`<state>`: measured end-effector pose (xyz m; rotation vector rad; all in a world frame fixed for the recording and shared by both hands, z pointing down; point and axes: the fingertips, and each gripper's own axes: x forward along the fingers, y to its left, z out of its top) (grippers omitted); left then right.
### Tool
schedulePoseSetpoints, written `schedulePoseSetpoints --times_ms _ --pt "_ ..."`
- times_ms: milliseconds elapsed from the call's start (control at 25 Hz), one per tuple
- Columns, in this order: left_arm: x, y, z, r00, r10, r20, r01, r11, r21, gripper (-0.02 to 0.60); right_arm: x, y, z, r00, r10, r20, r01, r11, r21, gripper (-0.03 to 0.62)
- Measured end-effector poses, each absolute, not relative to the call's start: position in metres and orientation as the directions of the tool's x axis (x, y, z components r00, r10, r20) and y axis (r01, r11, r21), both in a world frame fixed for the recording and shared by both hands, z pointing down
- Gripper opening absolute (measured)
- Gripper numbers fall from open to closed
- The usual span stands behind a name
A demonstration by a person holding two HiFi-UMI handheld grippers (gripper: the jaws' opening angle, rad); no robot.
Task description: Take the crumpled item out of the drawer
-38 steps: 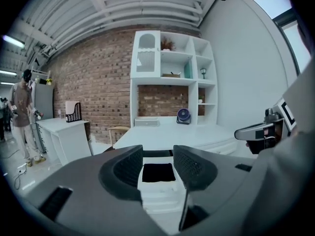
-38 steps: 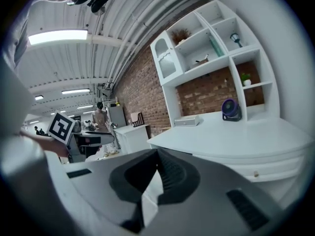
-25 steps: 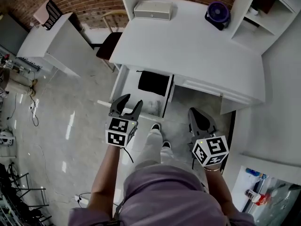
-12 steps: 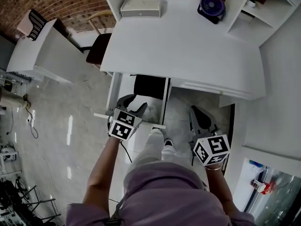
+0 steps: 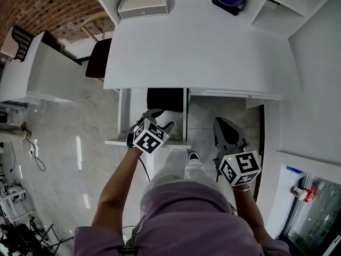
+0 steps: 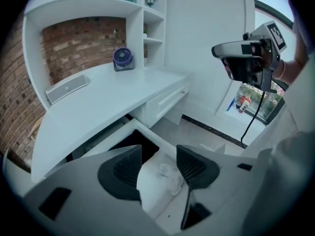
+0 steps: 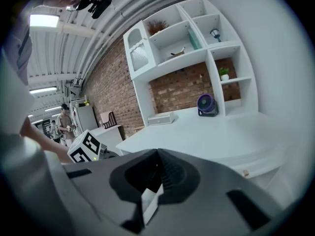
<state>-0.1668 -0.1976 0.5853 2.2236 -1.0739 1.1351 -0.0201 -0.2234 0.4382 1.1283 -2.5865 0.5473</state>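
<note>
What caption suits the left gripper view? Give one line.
Left gripper, fingers just opening, frames the untouched crumpled item in the open drawer.

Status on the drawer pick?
Left gripper open, fingers just widened, poised above the crumpled white wad in the white drawer, no contact. Right gripper shut, empty, off to the side. Nothing blocking the wad.

The crumpled item (image 6: 170,177) lies in the open drawer (image 5: 176,144) under the desk (image 5: 202,52).
</note>
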Motion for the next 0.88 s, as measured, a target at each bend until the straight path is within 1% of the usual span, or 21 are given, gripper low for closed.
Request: schedulePoseSetpoints --times_ms 160,440,640,880 --pt "-0.160 -0.195 0.612 0.402 -0.335 0.852 -0.730 -0.679 0.078 0.226 -0.022 -0.229 0.443 -0.632 -0.662 0.402 -0.771 0.588 -0.243 0.003" --pt "-0.154 -0.190 0.655 0.417 -0.176 0.892 -0.632 -0.761 0.145 0.233 -0.025 -0.243 0.452 -0.591 -0.683 0.429 -0.804 0.544 -0.240 0.003" --pt "-0.150 -0.182 0.686 0.396 -0.084 0.914 -0.574 -0.800 0.175 0.241 -0.024 -0.250 0.462 -0.570 -0.682 0.458 -0.819 0.516 -0.252 0.003" --pt "-0.145 -0.175 0.713 0.382 -0.012 0.924 -0.531 -0.821 0.209 0.251 -0.022 -0.252 0.471 -0.548 -0.677 0.491 -0.835 0.482 -0.267 0.003"
